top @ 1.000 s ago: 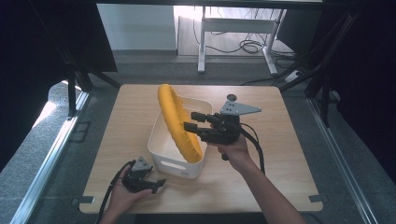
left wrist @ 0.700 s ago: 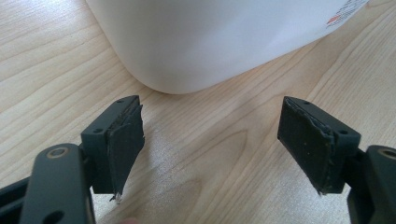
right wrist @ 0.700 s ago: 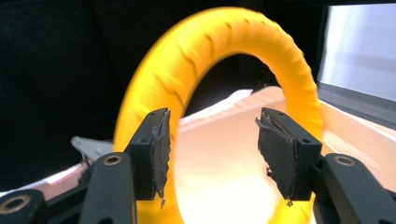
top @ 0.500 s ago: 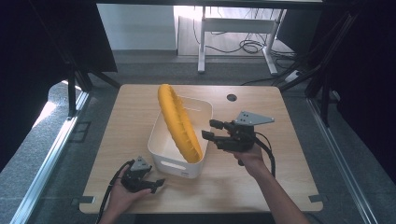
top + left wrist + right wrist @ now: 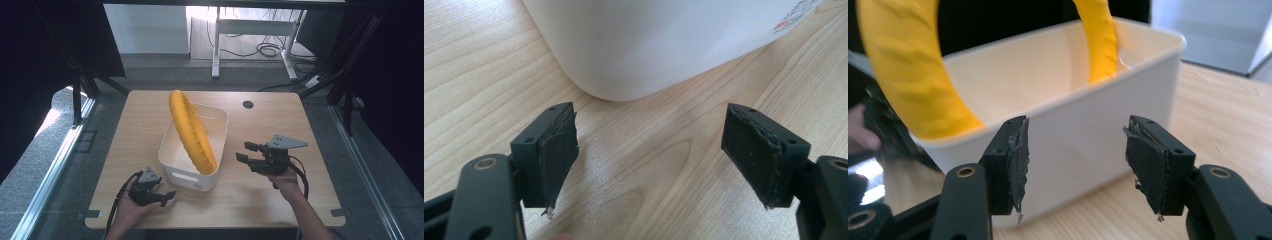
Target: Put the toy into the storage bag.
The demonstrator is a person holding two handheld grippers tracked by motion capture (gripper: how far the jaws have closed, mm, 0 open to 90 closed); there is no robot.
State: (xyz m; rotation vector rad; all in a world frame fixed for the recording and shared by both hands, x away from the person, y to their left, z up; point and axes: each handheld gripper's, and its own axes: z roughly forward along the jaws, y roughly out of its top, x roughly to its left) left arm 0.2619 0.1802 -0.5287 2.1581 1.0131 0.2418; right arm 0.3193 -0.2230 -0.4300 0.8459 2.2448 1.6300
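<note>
A light wooden table with rounded corners stands on a grey floor. A white rectangular bin sits directly on its top, just beside the left gripper and a little apart from the right gripper, between the two. The left gripper rests low at the table's near edge. A small dark round hole marks the wood well beyond the right gripper.

We count one long yellow bumpy curved thing. We count one white plastic box with rounded corners. We count one light wooden table. We count two black grippers with two jaws each, a left gripper and a right gripper.
</note>
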